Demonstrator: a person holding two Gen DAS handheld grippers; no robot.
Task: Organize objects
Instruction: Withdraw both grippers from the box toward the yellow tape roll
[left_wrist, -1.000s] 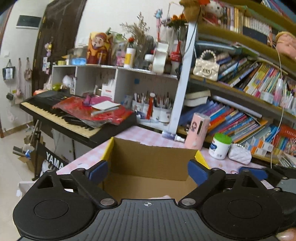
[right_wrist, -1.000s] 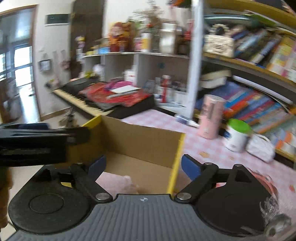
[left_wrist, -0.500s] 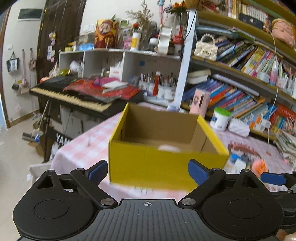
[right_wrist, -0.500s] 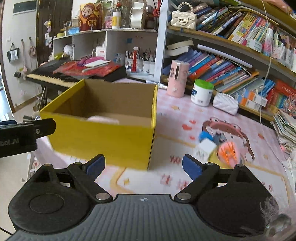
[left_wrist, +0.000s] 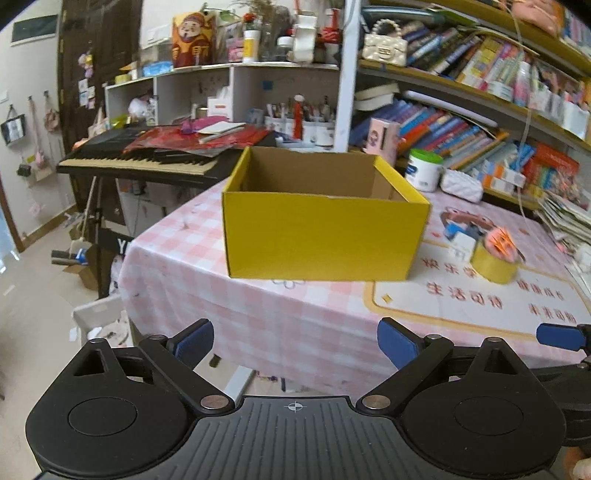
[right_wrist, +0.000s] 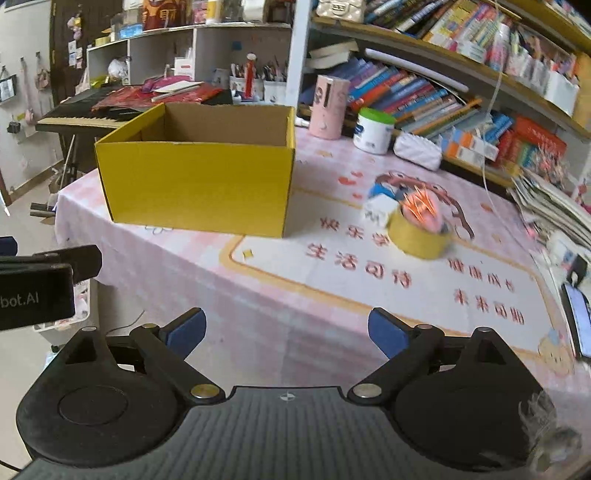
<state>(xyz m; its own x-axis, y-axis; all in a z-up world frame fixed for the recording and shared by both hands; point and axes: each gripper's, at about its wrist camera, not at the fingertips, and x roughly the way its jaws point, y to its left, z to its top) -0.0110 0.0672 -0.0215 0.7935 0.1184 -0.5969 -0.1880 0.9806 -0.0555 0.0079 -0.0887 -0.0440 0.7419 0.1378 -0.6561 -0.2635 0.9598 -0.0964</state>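
Observation:
An open yellow cardboard box (left_wrist: 321, 236) (right_wrist: 195, 184) stands on the pink checked tablecloth (left_wrist: 258, 310). Right of it lie a roll of yellow tape (right_wrist: 417, 236) (left_wrist: 493, 264), an orange-pink toy (right_wrist: 421, 210) on it, and a small white and blue item (right_wrist: 378, 210). My left gripper (left_wrist: 295, 341) hangs open and empty before the table's near edge. My right gripper (right_wrist: 286, 332) is also back from the box, over the printed mat (right_wrist: 406, 280); its jaws are opening and nothing is between them. The box's inside is hidden from here.
A pink cylinder (right_wrist: 328, 107), a green-lidded white jar (right_wrist: 373, 129) and a white pouch (right_wrist: 417, 151) stand behind the box by the bookshelf (right_wrist: 443, 74). A keyboard (left_wrist: 140, 158) sits far left. A phone (right_wrist: 580, 321) lies at the table's right edge.
Both grippers have pulled back from over the box toward the table's near edge. The box now shows whole and farther away, and the tape roll and toy have come into view.

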